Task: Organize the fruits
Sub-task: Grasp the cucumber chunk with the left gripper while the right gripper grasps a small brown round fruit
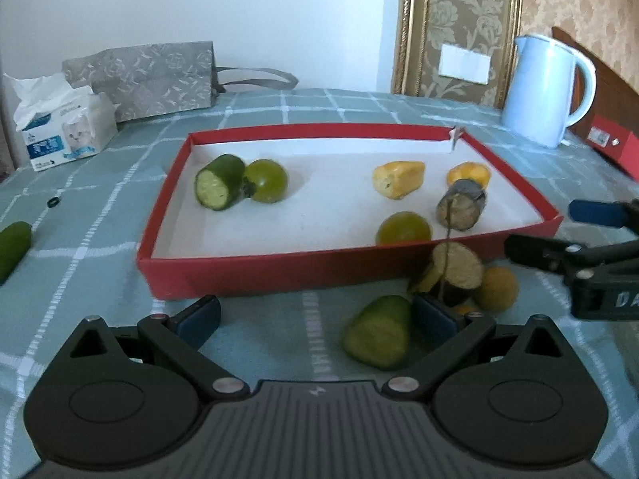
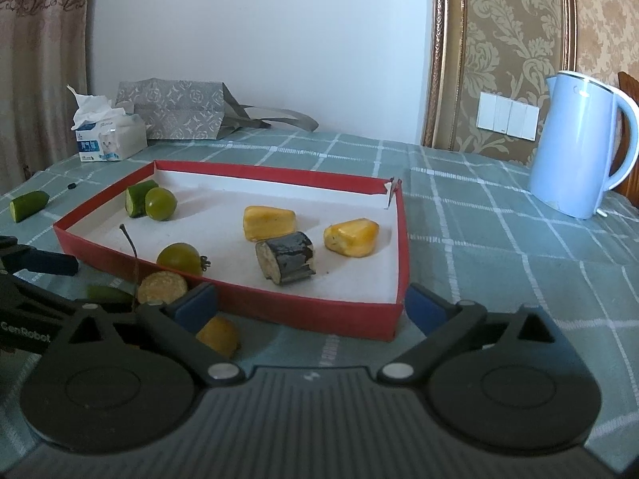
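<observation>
A red box lid (image 1: pixel 255 271) (image 2: pixel 303 311) holds a cucumber piece (image 1: pixel 219 182), two green tomatoes (image 1: pixel 266 180) (image 1: pixel 403 228), two yellow pieces (image 1: pixel 398 179) (image 2: pixel 351 237) and a dark eggplant piece (image 2: pixel 286 262). In front of the lid lie a green piece (image 1: pixel 378 332), an eggplant piece with a stem (image 1: pixel 455 271) and a yellow fruit (image 2: pixel 219 335). My left gripper (image 1: pixel 317 319) is open, with the green piece between its fingers. My right gripper (image 2: pixel 309 306) is open at the lid's near right corner.
A cucumber piece (image 2: pixel 28 204) lies on the checked tablecloth (image 2: pixel 499 239) left of the lid. A tissue pack (image 2: pixel 108 135) and a grey bag (image 2: pixel 179 108) stand at the back left. A light blue kettle (image 2: pixel 579 143) stands at the right.
</observation>
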Available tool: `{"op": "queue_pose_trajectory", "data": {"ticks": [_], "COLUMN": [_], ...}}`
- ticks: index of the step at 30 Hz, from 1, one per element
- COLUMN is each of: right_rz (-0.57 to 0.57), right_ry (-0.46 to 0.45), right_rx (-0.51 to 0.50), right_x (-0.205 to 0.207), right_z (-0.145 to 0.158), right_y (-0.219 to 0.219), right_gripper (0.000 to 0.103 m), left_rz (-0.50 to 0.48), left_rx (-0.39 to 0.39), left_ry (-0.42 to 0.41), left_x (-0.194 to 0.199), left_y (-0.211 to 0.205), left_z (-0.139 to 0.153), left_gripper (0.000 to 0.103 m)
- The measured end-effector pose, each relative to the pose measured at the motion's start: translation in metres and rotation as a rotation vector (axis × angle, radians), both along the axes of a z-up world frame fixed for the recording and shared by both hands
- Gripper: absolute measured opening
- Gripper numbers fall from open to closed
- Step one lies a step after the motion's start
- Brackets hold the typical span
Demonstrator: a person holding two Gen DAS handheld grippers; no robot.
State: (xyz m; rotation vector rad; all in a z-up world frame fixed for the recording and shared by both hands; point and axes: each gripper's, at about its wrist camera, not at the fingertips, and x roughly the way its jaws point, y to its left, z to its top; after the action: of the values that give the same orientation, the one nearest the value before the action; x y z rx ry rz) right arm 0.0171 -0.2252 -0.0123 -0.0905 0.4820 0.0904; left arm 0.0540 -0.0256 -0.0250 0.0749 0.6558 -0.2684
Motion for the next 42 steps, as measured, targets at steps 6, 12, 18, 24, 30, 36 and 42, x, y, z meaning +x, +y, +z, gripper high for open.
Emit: {"op": "queue_pose_trajectory", "data": {"ticks": [6,12,18,24,30,36,42], "right_rz": [0.003,0.001,0.005,0.054,0.110,0.127,0.129], "right_ry": [0.001,0.003,-0.011,0.010,0.018,0.020,-0.013], "right_rx": [-0.003,-0.013,-0.007,-0.021,-0.108,-0.151,-0.269], "right_x": [-0.001,0.000,-0.003,-0.004,-0.009,-0.008,-0.013], "right_z": [0.000,0.000,0.001,0.000,-0.005,-0.010,-0.017], "right_y": [0.000,0.002,0.001,0.003,0.019,0.029,0.046], "right_gripper": [0.101,0.103,0.103,0.095,0.087,0.089,0.077], "left_rz": [-0.030,-0.124,-0.106,-0.024,0.015,0.010,0.016], "left_rx": [0.022,0.034,-0.003,-0.029,-0.057,-0.048,-0.061], "left_ry": [-0.042,-0.068,-0.067,-0.072,-0.069,-0.078,-0.073], "left_x": [-0.011,-0.024,-0.025,-0.023,-0.021,-0.023,-0.023], "left_y": [0.002,-0.009,-0.002,0.013,0.028,0.029,0.030], "left_z": [0.000,0.001,0.002,0.003,0.004,0.005,0.005], "left_gripper": [0.076,0.033,0.031,0.031,0.031,0.031,0.031]}}
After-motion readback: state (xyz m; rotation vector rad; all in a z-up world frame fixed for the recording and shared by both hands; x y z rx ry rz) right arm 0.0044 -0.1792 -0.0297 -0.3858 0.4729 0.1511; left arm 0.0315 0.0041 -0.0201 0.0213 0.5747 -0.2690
